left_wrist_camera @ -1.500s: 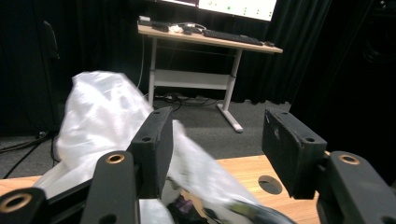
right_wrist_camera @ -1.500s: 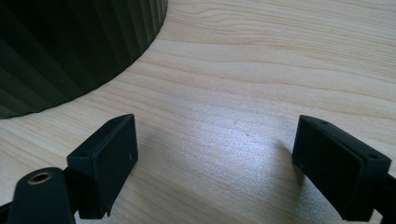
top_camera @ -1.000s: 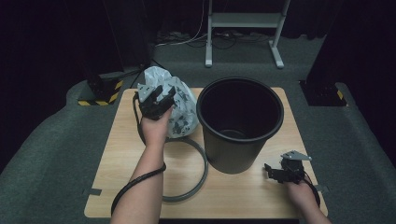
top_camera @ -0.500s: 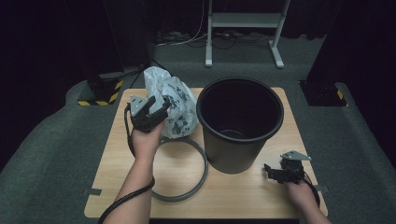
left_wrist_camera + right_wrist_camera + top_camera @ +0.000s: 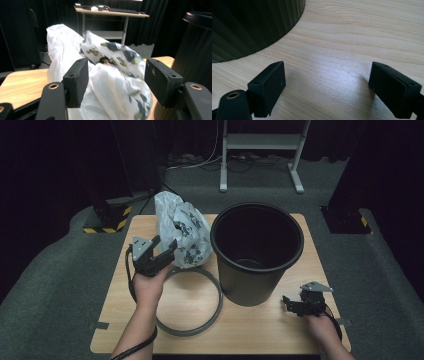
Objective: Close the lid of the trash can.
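A white plastic bag point(image 5: 180, 227) with a dark print stands crumpled on the wooden table point(image 5: 280, 335), left of a black ribbed bin point(image 5: 250, 285). A grey ring point(image 5: 218, 295) lies flat in front of the bag. My left gripper point(image 5: 162, 247) is at the bag's near left side. Its jaws have just been opening. In the left gripper view the bag point(image 5: 112, 100) bulges between them and my left gripper point(image 5: 116, 67) does not pinch it. My right gripper point(image 5: 289, 303) rests open on the table by the bin's base, and in its own view my right gripper point(image 5: 327, 72) has nothing between the jaws.
The bin point(image 5: 249, 25) rises close on the left of the right gripper view. Behind the table stand a metal frame point(image 5: 260, 140) and a dark post with a striped yellow-black base point(image 5: 107, 225). Grey carpet surrounds the table.
My left hand has drawn back from on top of the bag to its near left side, and its jaws stand wider. The right hand has stayed put.
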`<state>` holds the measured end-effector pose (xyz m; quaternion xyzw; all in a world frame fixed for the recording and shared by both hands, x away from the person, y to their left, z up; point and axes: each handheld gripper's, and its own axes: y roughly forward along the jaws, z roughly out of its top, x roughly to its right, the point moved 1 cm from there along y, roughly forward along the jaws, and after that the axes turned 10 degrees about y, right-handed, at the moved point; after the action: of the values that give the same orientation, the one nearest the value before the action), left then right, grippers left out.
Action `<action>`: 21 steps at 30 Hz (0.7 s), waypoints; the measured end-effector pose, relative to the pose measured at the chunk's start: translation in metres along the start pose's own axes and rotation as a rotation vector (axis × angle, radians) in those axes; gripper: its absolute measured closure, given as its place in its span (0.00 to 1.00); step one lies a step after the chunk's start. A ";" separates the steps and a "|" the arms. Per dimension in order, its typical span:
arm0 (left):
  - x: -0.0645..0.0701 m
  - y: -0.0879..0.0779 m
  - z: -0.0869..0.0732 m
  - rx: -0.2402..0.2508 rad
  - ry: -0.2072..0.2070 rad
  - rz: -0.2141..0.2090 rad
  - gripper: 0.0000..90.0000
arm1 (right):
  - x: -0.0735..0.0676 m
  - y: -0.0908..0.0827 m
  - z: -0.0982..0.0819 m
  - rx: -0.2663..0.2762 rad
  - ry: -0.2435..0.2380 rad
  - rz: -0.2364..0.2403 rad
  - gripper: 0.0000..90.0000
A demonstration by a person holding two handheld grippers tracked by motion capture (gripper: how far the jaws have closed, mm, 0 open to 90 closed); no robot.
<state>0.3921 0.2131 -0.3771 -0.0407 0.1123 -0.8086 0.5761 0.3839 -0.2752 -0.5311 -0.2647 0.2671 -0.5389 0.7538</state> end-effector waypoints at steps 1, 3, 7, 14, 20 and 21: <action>0.001 -0.003 -0.001 -0.007 0.007 -0.003 0.40 | 0.000 0.000 0.000 0.000 0.000 0.000 0.15; 0.002 -0.010 -0.003 -0.019 0.017 -0.012 0.39 | 0.000 0.000 0.000 0.000 0.000 0.000 0.15; 0.004 -0.023 -0.012 -0.040 0.027 -0.038 0.37 | 0.000 0.000 0.000 -0.002 0.003 0.000 0.15; 0.006 -0.037 -0.029 -0.059 0.015 -0.061 0.31 | -0.001 0.000 0.000 -0.001 0.004 -0.003 0.15; 0.006 -0.033 -0.040 -0.119 0.036 -0.093 0.25 | -0.001 0.000 0.000 0.001 0.002 -0.004 0.15; 0.006 -0.033 -0.040 -0.122 0.039 -0.091 0.24 | -0.001 0.000 0.000 0.001 0.000 -0.005 0.15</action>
<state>0.3520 0.2230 -0.4092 -0.0648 0.1707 -0.8263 0.5328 0.3839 -0.2743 -0.5311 -0.2649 0.2663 -0.5409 0.7525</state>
